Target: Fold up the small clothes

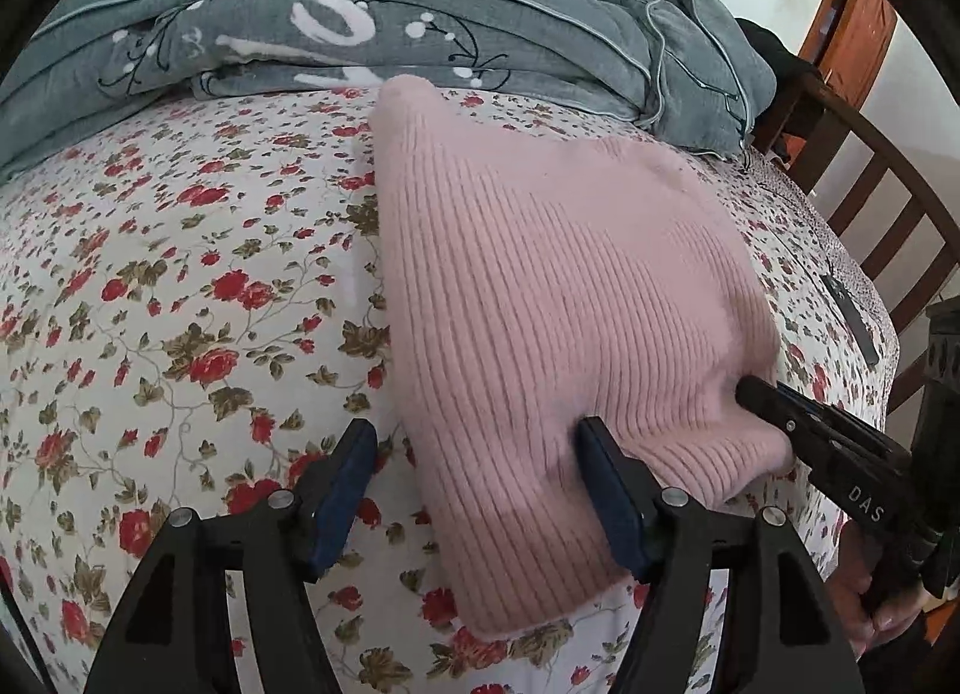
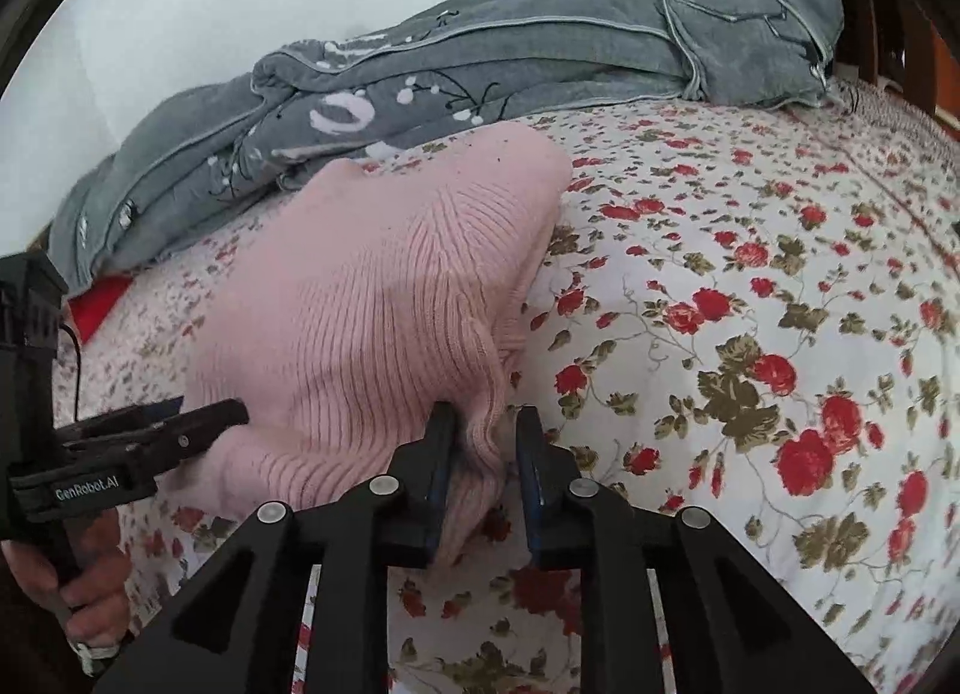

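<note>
A pink ribbed knit garment (image 1: pixel 540 286) lies folded on the flowered bed sheet (image 1: pixel 180 286). My left gripper (image 1: pixel 477 430) stands open over its near left corner; one finger rests on the knit, the other hangs over the bare sheet. In the right wrist view the same garment (image 2: pixel 372 304) bunches up at its near right corner. My right gripper (image 2: pixel 486 415) is open a little around that bunched edge, with a gap beside one pad. The left gripper (image 2: pixel 222 412) shows at the left edge, the right gripper (image 1: pixel 750 391) at the garment's right side.
A grey quilt (image 1: pixel 360 34) with white flowers is piled along the far side of the bed. A dark wooden bed rail (image 1: pixel 870 202) runs along the right. A person's hand (image 2: pixel 90 574) holds the left gripper's handle. Something red (image 2: pixel 96 304) lies at the far left.
</note>
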The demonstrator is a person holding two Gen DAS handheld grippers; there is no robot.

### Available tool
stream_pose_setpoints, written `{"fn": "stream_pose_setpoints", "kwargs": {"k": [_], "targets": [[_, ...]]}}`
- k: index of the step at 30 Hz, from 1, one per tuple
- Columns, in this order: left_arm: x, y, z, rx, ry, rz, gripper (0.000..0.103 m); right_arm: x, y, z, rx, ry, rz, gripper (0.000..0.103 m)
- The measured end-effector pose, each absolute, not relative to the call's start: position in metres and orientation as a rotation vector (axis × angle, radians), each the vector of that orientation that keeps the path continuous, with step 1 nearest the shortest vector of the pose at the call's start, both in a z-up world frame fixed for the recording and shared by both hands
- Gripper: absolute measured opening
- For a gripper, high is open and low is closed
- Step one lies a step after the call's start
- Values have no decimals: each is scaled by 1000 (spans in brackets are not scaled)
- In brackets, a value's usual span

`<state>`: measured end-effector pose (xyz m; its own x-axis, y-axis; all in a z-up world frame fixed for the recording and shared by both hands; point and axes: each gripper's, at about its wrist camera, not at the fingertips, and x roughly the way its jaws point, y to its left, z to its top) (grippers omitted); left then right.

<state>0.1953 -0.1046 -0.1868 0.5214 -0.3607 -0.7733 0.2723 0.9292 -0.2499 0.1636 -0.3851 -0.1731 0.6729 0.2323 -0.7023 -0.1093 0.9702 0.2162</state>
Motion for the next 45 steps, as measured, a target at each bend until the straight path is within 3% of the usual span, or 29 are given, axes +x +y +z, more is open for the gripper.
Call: {"fn": "stream_pose_setpoints", "kwargs": {"k": [12,13,18,22,30,36,40,45], "targets": [[179,-103,-175,-188,943,-466,66,138,-370,-142,213,746,284,38],[179,-107,-174,-192,936,-467,66,138,-363,-143,189,746,285,45],[174,-118,-181,-132,924,-429,70,134,-342,-164,37,746,210,46],[169,-104,-187,-104,914,-424,73,132,-363,-176,57,757,187,54],[153,-86,-179,-1,885,-414,72,126,-373,-175,42,787,217,55],[171,-65,-160,-90,871,-445,70,131,-391,-135,77,736,226,55],[203,-64,-146,-188,869,-471,69,167,-394,-111,168,696,232,55],[245,-70,-137,-223,876,-457,69,222,-391,-122,266,765,237,55]]}}
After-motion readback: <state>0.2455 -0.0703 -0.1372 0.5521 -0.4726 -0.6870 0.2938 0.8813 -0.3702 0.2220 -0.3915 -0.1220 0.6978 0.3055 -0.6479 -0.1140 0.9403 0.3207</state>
